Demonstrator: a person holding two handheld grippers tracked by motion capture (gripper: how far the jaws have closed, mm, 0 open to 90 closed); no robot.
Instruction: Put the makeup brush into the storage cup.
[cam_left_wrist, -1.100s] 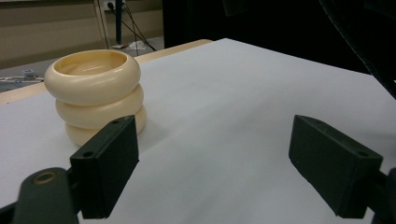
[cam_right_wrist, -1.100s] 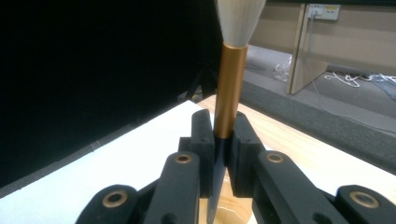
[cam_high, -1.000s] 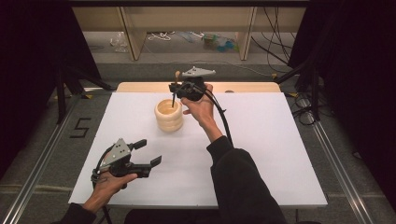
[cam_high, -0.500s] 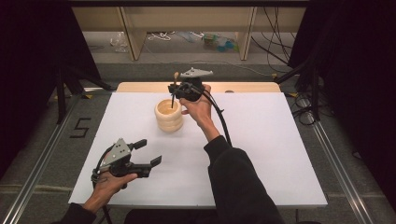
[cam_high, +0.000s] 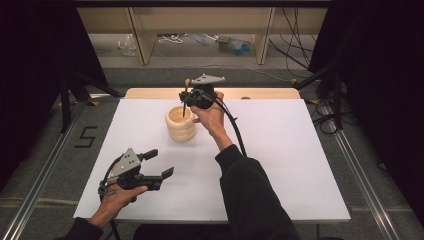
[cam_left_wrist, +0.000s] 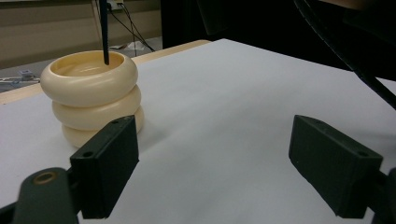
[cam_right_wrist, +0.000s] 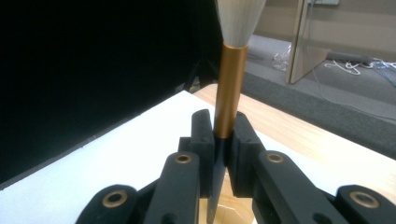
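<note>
right gripper clamps a brush upright, bristles up, its dark handle tip dipping into the cream ringed holder on the white table; left gripper rests wide apart, well off

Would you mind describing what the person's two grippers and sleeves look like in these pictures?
Both grippers are black, each with two blocky, flat-faced jaws on linkages with brass-coloured pivot rings. The left gripper and the right gripper each carry a grey three-cornered plate on top. A black cable trails from the right gripper along the forearm. The person wears dark long sleeves, and the hands are bare.
</note>
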